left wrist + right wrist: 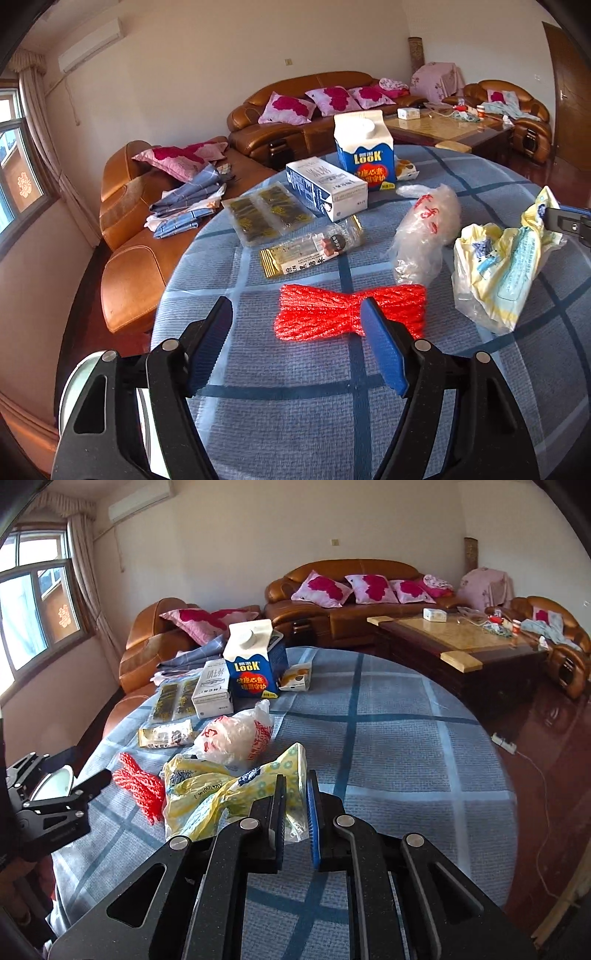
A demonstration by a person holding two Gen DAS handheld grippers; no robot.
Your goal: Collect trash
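A red bundle of cord [347, 312] lies on the blue checked tablecloth [295, 413], just ahead of my open left gripper [295, 332]; its right finger overlaps the bundle's near side. My right gripper [296, 786] is shut on an edge of a crumpled yellow and white plastic bag [207, 797], which also shows in the left wrist view [498, 266]. A clear bag with red print [236, 738] lies behind it. Further back are a gold-edged wrapper [310, 247], dark snack packets [266, 214], a flat white carton [325, 188] and an upright blue LOOK milk carton [364, 151].
A small orange packet [295, 677] lies by the milk carton. A white bowl or bin rim [55, 782] sits under the left gripper at the table's left edge. Brown leather sofas [155, 236] and a coffee table [454, 638] stand beyond the table.
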